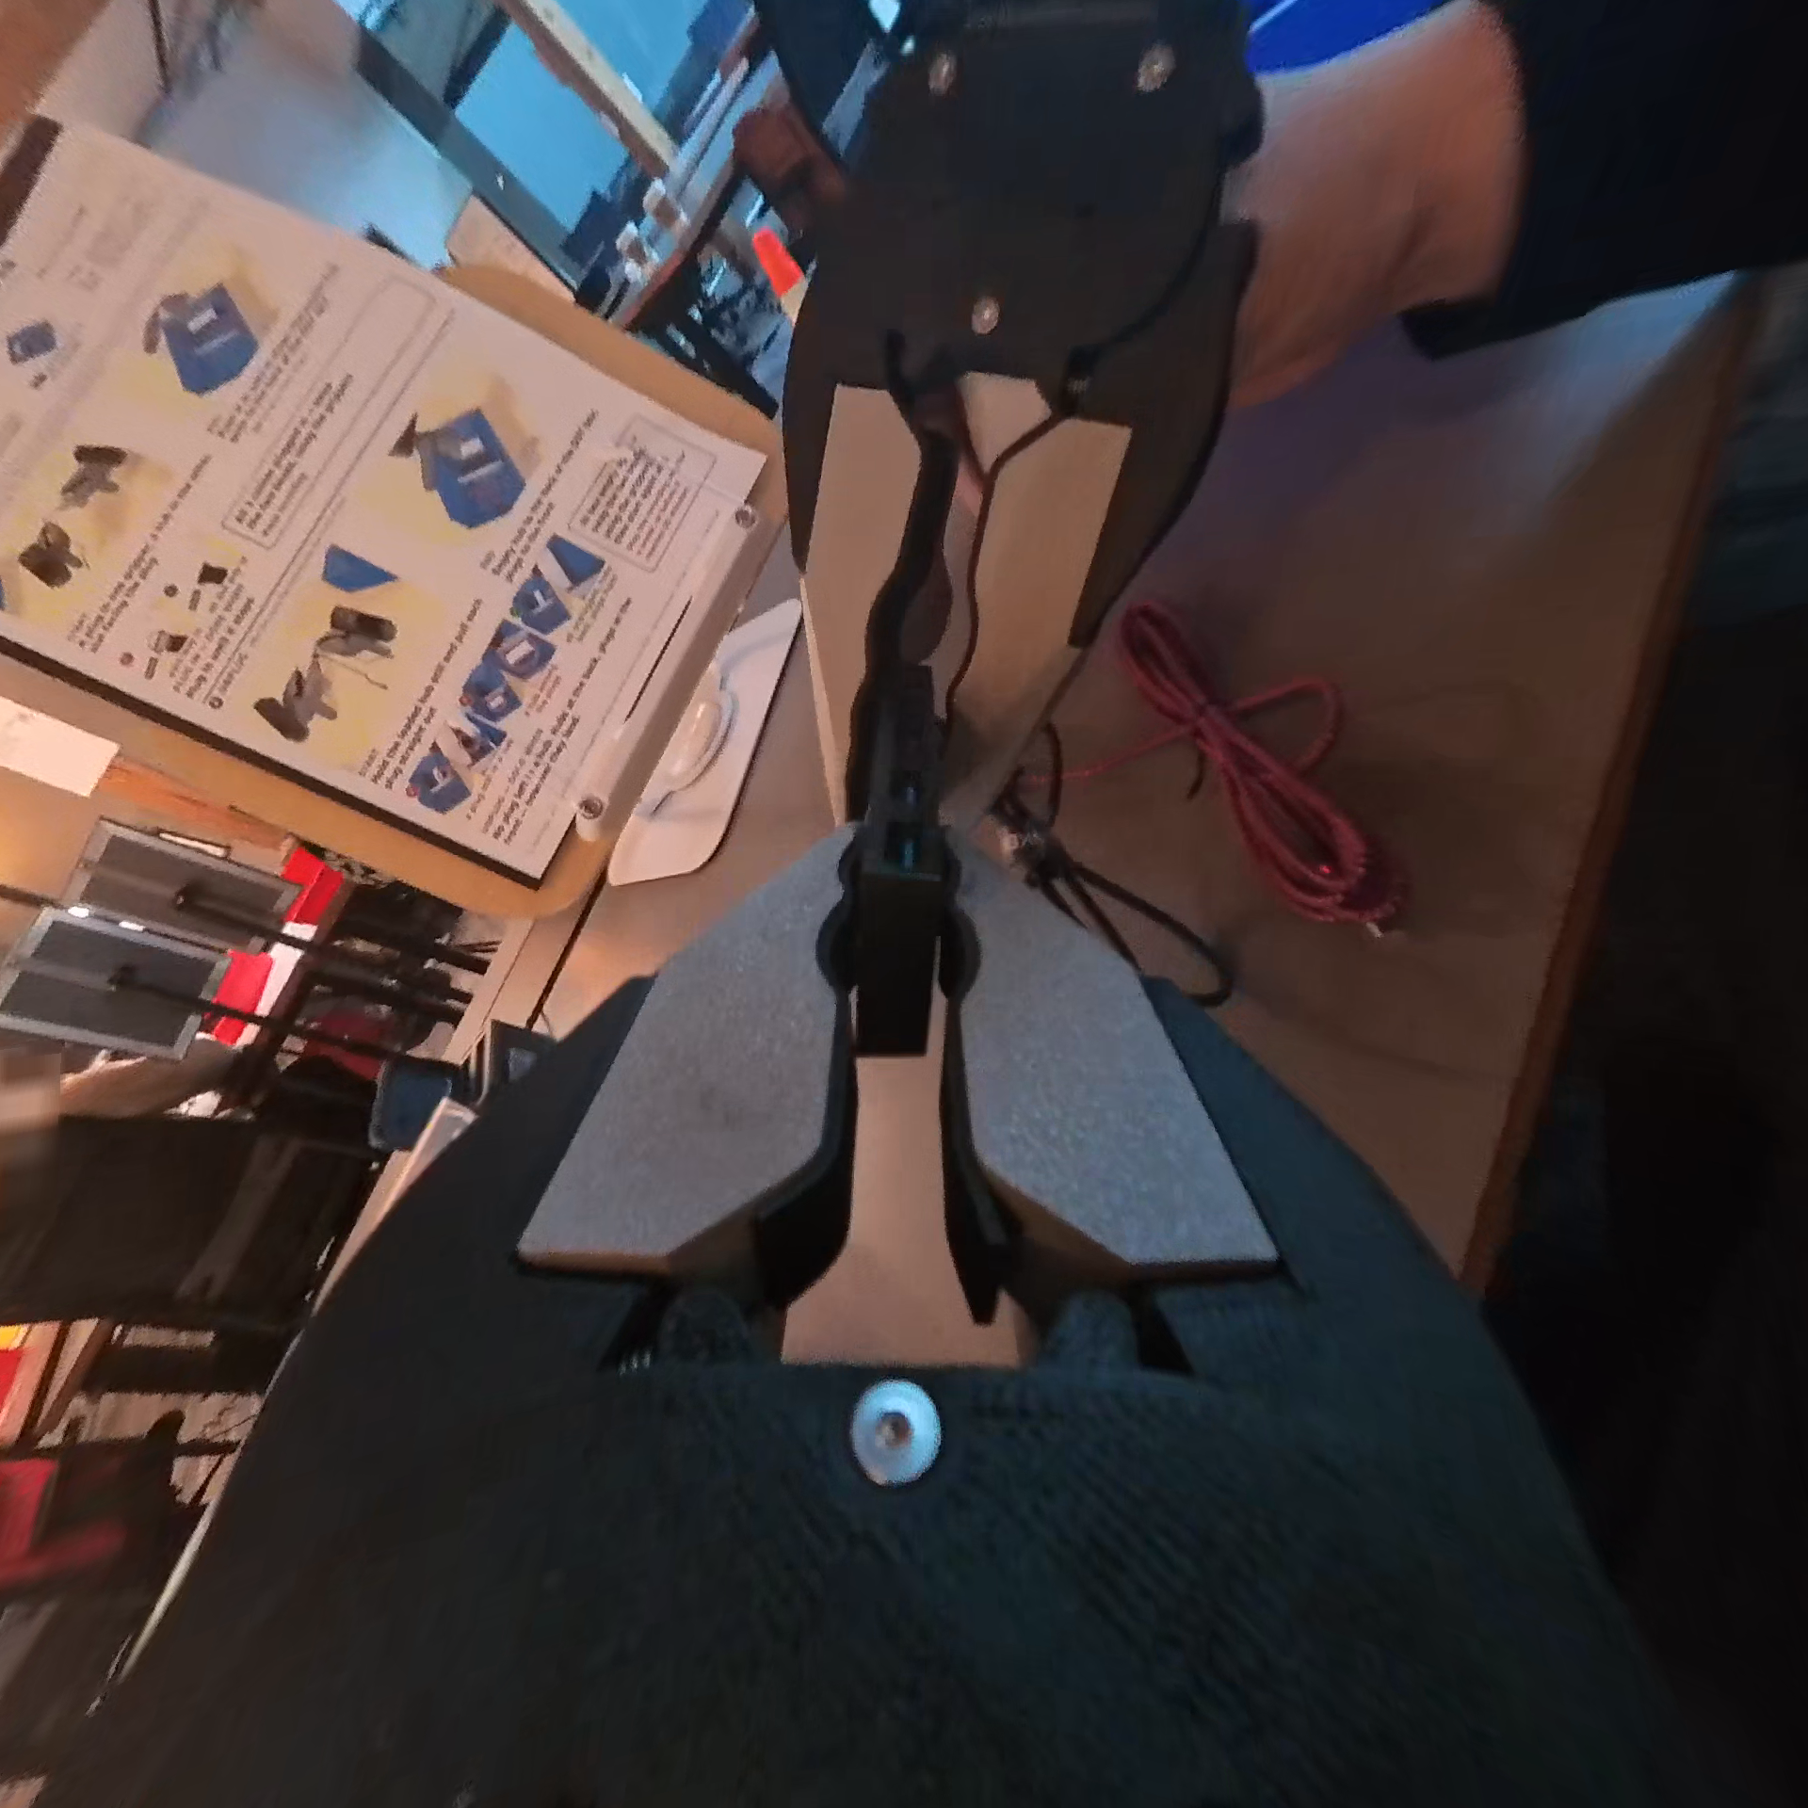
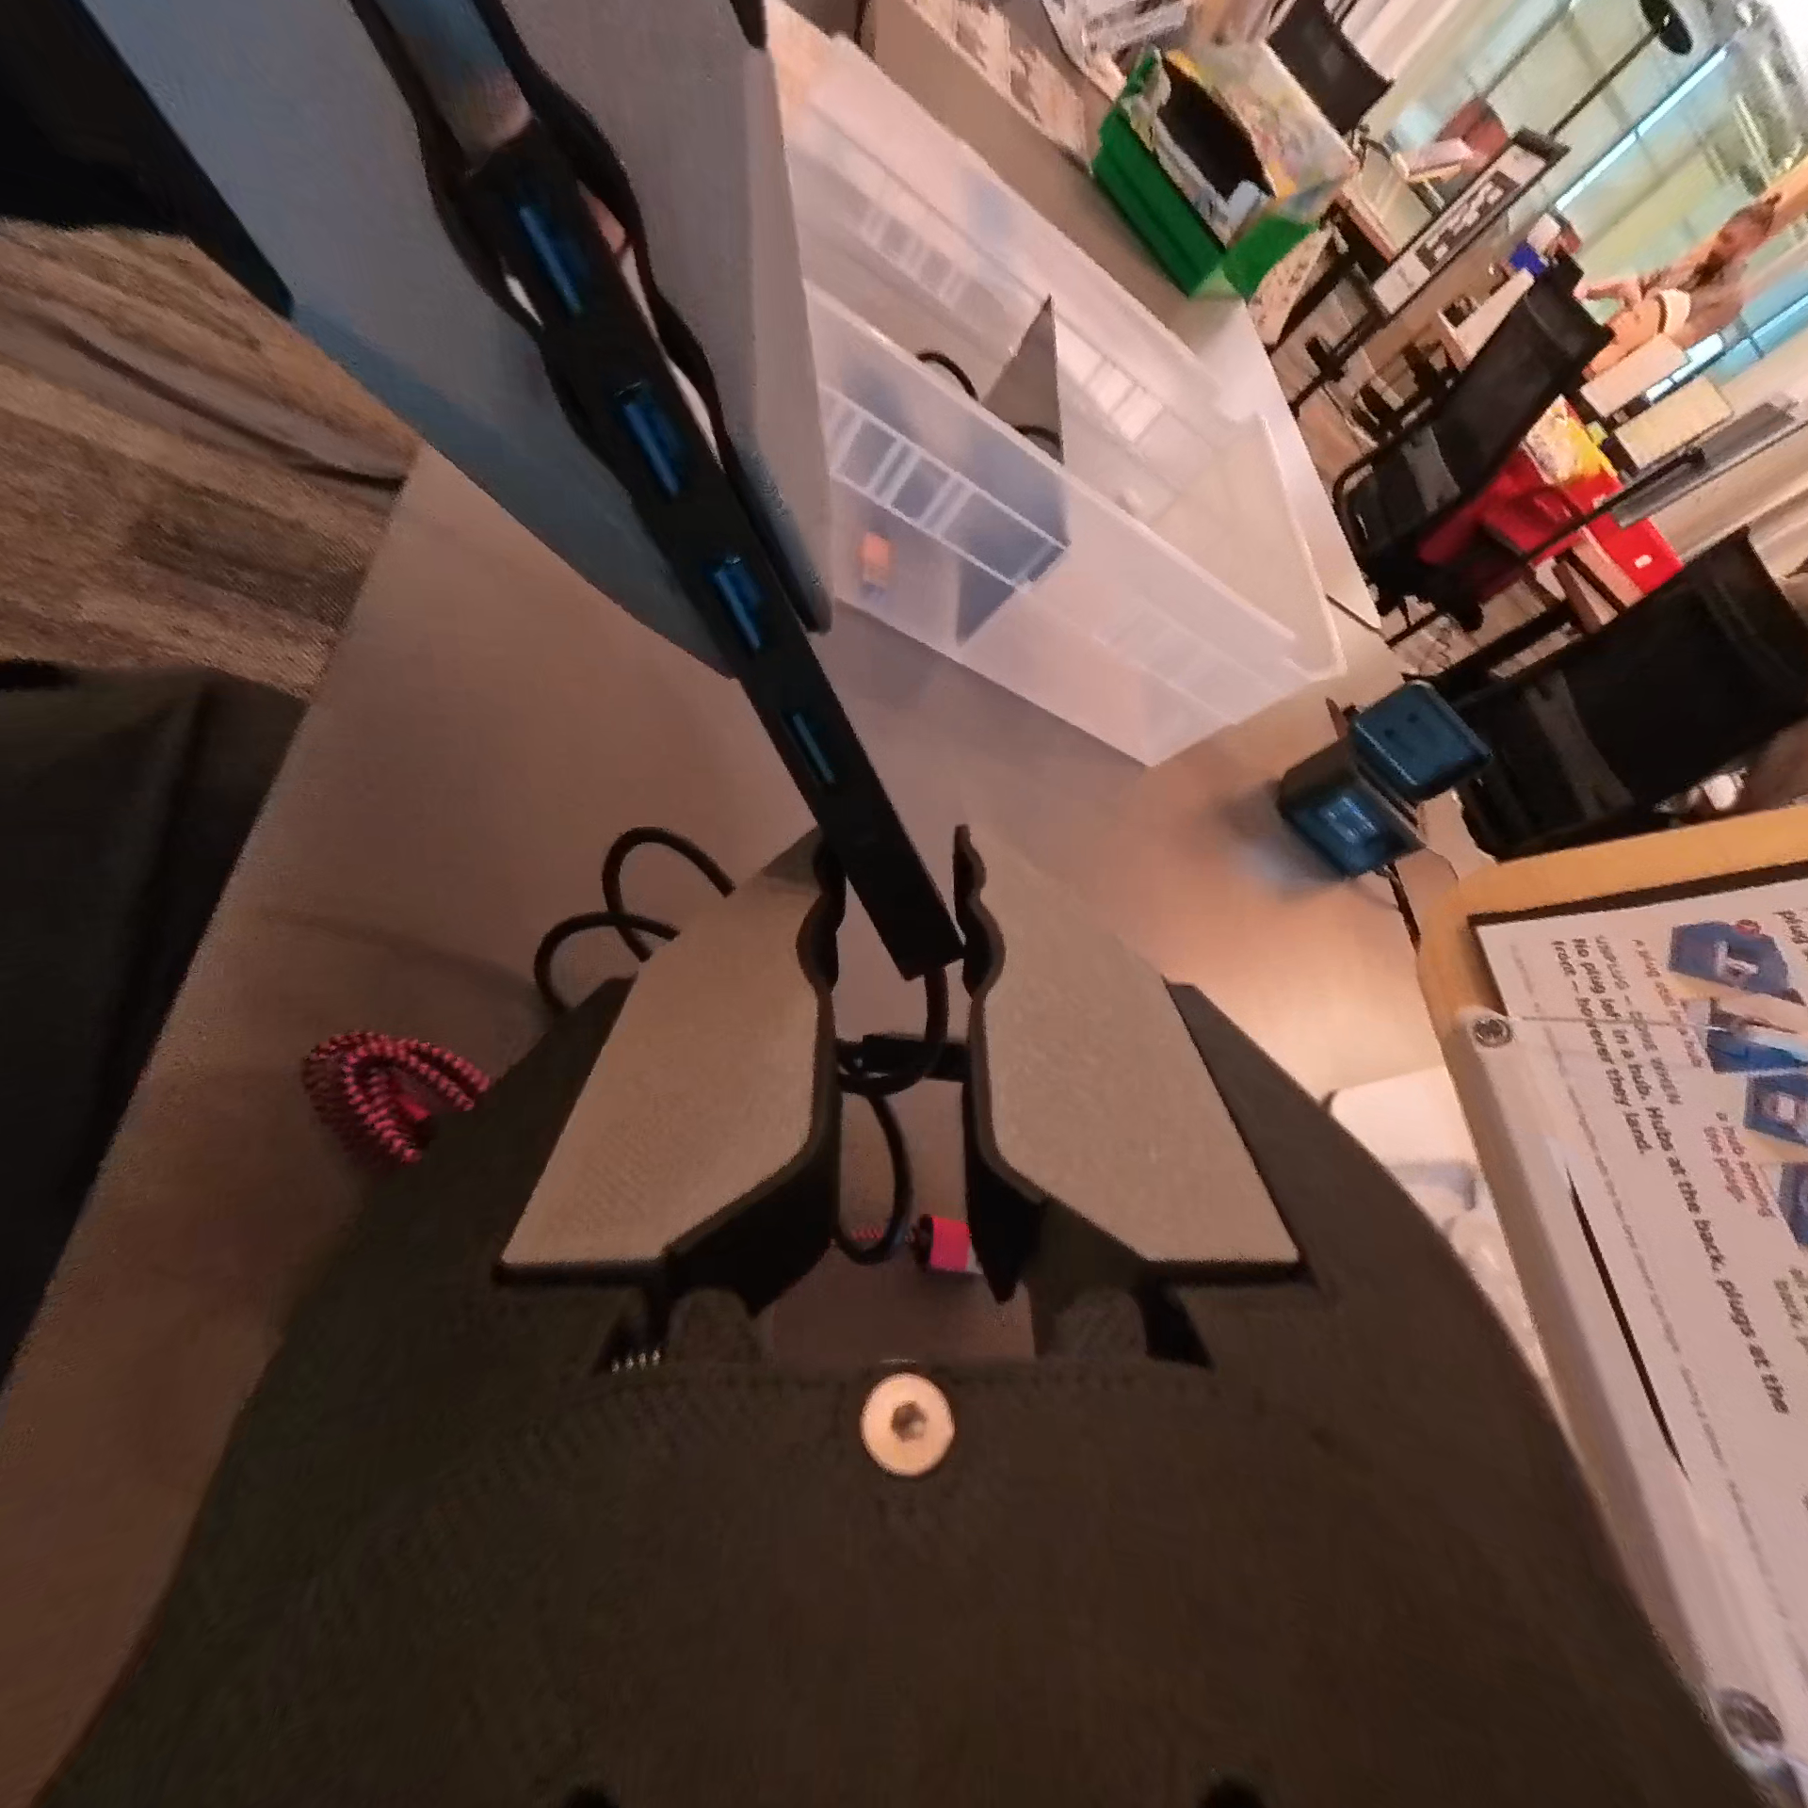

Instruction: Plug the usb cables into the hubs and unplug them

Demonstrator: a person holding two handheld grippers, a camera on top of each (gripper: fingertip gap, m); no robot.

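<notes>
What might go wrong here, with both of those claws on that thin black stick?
1. The left gripper and right gripper each pinch only an end of the black hub, so a small twist could make it slip out.
2. The black cable loops between the right gripper's fingers and may snag.
3. The red cable lies coiled on the table, and neither gripper is free to fetch it.

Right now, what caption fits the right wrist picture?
Both tongs hold one black hub, all blue ports empty.
</notes>
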